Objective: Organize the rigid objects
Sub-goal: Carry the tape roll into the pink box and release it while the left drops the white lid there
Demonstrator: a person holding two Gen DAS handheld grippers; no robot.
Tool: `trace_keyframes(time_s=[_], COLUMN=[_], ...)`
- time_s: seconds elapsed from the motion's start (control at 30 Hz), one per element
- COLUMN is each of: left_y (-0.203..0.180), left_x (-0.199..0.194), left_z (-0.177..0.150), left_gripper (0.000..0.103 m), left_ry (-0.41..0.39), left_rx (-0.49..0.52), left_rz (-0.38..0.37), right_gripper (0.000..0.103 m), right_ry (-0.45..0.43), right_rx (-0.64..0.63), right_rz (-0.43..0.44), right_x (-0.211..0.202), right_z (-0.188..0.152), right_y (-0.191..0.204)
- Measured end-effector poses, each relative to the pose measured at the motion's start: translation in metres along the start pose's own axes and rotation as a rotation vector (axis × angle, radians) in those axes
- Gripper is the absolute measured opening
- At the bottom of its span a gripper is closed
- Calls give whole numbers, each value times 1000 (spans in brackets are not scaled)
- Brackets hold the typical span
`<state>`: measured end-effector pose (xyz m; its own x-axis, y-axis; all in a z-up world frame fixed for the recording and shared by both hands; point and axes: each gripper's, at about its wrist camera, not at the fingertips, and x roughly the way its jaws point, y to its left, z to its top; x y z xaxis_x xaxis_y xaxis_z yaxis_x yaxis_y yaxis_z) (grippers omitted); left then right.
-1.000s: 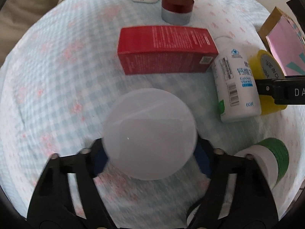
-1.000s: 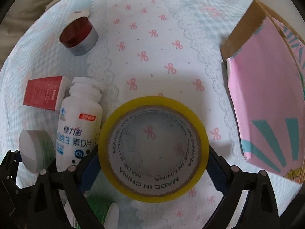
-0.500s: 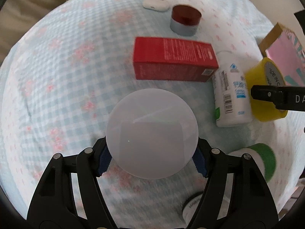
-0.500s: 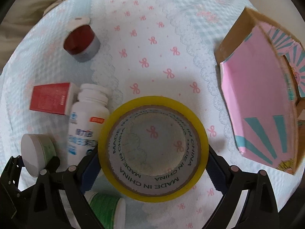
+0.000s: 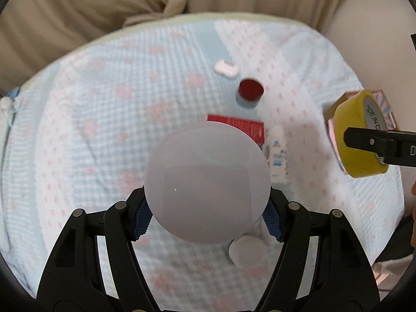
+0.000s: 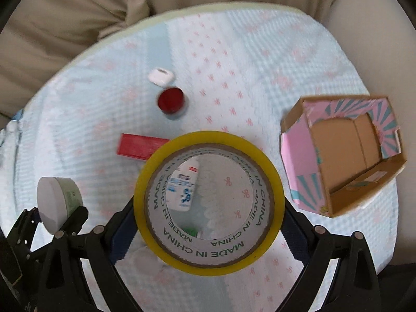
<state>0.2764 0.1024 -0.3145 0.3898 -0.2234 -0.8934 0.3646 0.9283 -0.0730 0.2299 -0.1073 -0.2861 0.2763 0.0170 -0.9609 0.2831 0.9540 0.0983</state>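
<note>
My left gripper (image 5: 206,208) is shut on a white-lidded green jar (image 5: 206,184), held high above the bed; its round lid faces the camera. The jar also shows in the right wrist view (image 6: 58,205). My right gripper (image 6: 208,218) is shut on a yellow tape roll (image 6: 208,202), also lifted; the roll shows at the right of the left wrist view (image 5: 360,135). Below lie a red box (image 6: 140,144), a white pill bottle (image 6: 183,184), a red-lidded jar (image 6: 171,101) and a white earbud case (image 6: 160,76).
An open pink and teal cardboard box (image 6: 343,153) stands on the right of the bed. Another white-lidded jar (image 5: 247,251) lies under my left gripper. Beige bedding (image 6: 65,26) lies behind the blue checked bedspread (image 6: 78,130).
Both grippers have risen well above the bed with the jar and the tape roll in them. The objects below look smaller, and the cardboard box's open inside has come into view.
</note>
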Motion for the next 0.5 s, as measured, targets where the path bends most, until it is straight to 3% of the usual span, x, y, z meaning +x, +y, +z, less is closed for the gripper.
trace_keyframes(time_s=[0.27, 0.5], left_y=[-31, -108], left_x=[-75, -124], left_z=[23, 45], left_gripper=[68, 68], left_ry=[-76, -138], left_rx=[5, 1], left_rz=[10, 19], right_gripper=[95, 95], right_ry=[-76, -116], right_rx=[-53, -70], right_rz=[43, 83], right_x=[-82, -127], right_z=[1, 13], right_y=[-17, -87])
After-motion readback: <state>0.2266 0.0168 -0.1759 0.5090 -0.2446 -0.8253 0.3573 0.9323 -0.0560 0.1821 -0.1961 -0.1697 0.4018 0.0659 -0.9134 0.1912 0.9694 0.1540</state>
